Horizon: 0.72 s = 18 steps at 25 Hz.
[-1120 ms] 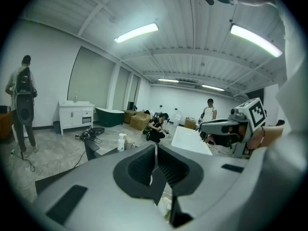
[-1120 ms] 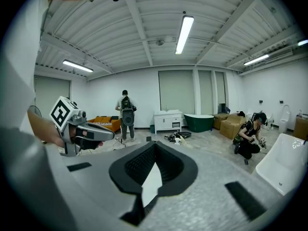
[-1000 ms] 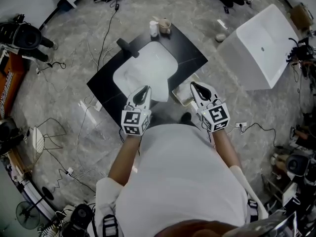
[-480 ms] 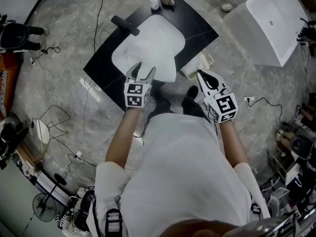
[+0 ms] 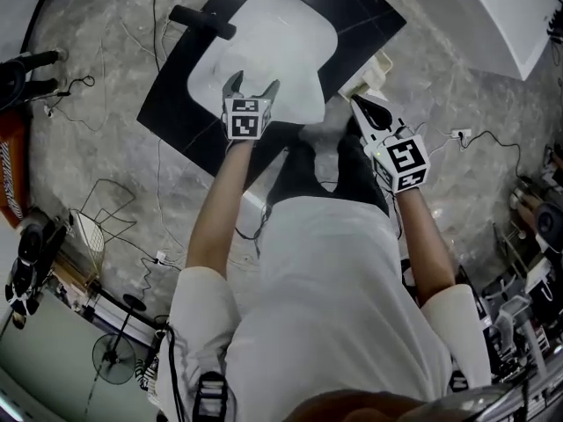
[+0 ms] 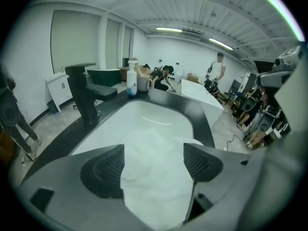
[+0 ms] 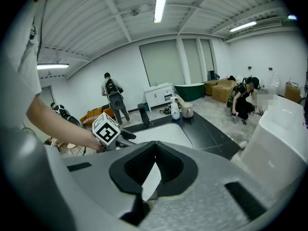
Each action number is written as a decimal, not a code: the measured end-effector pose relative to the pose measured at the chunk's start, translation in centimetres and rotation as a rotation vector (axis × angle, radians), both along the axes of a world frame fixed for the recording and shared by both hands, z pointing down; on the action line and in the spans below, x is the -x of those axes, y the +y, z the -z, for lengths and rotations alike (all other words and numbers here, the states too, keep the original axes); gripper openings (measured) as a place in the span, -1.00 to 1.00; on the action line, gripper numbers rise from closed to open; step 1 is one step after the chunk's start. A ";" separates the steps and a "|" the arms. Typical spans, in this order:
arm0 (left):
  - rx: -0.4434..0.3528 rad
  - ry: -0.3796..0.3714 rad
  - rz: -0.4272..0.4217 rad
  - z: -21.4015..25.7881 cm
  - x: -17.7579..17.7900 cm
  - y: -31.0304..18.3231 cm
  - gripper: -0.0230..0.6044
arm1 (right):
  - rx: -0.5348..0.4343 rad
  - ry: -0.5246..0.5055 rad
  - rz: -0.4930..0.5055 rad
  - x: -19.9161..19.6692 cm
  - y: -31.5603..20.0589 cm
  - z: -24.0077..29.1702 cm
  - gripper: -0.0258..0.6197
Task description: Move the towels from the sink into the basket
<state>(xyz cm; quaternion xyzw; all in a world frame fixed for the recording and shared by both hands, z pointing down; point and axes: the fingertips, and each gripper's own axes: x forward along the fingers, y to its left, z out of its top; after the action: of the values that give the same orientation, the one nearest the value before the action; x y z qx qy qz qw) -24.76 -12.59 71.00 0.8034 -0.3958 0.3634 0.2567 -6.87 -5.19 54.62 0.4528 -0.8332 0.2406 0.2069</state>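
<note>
Both grippers have moved down toward the sink [image 5: 264,33]. Left gripper [image 5: 252,84] – jaws just opened wide, gripping nothing – frames the white towel [image 6: 154,177] lying in the basin. Right gripper [image 5: 361,105] – jaws closed, empty.

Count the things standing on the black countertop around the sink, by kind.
Faucet: 1
Bottle: 1
Cup: 1
Total: 3
</note>
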 end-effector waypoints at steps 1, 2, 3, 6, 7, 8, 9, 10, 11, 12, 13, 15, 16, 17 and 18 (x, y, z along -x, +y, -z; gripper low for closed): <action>0.021 -0.012 0.004 -1.4 0.1 -0.5 0.22 | 0.014 -0.006 -0.006 0.3 0.0 -1.0 -0.92; 0.033 -0.031 0.005 -2.8 0.3 -1.0 0.24 | 0.027 -0.013 -0.011 0.5 0.0 -1.9 -0.92; 0.036 -0.058 0.002 -4.3 0.6 -1.7 0.27 | 0.039 -0.019 -0.015 0.8 -0.1 -2.8 -0.92; 0.033 -0.150 -0.026 -8.8 1.2 -3.7 0.43 | 0.067 -0.033 -0.017 1.5 -0.1 -5.4 -0.92; 0.036 -0.173 -0.044 -10.0 1.2 -4.2 0.49 | 0.075 -0.037 -0.016 1.7 -0.1 -6.1 -0.92; 0.041 -0.190 -0.065 -11.2 1.1 -4.5 0.57 | 0.082 -0.041 -0.015 1.9 0.0 -6.8 -0.92; 0.049 -0.203 -0.086 -12.3 0.9 -4.7 0.67 | 0.089 -0.045 -0.014 2.1 0.1 -7.4 -0.92; 0.060 -0.212 -0.107 -13.3 0.8 -4.8 0.75 | 0.096 -0.050 -0.014 2.2 0.2 -8.0 -0.92; 0.071 -0.222 -0.124 -14.4 0.8 -4.8 0.82 | 0.103 -0.053 -0.016 2.3 0.3 -8.6 -0.92; 0.080 -0.236 -0.135 -15.3 0.8 -5.0 0.85 | 0.109 -0.055 -0.018 2.3 0.4 -9.2 -0.92; 0.088 -0.249 -0.139 -16.2 1.0 -5.3 0.85 | 0.114 -0.055 -0.020 2.2 0.4 -9.7 -0.92; 0.099 -0.264 -0.133 -17.6 1.5 -5.9 0.85 | 0.124 -0.055 -0.024 2.2 0.3 -10.8 -0.92; 0.105 -0.267 -0.129 -18.2 1.6 -6.2 0.85 | 0.131 -0.056 -0.025 2.2 0.3 -11.3 -0.92; 0.113 -0.266 -0.126 -18.7 1.6 -6.3 0.85 | 0.140 -0.057 -0.026 2.3 0.3 -12.0 -0.92; 0.123 -0.260 -0.122 -19.2 1.6 -6.4 0.85 | 0.150 -0.059 -0.026 2.3 0.4 -12.7 -0.92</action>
<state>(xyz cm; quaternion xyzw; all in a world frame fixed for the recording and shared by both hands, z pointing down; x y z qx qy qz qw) -26.36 -19.02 90.24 0.7548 -0.3529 0.5031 0.2294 -9.17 -4.78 67.33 0.4397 -0.8126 0.3182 0.2125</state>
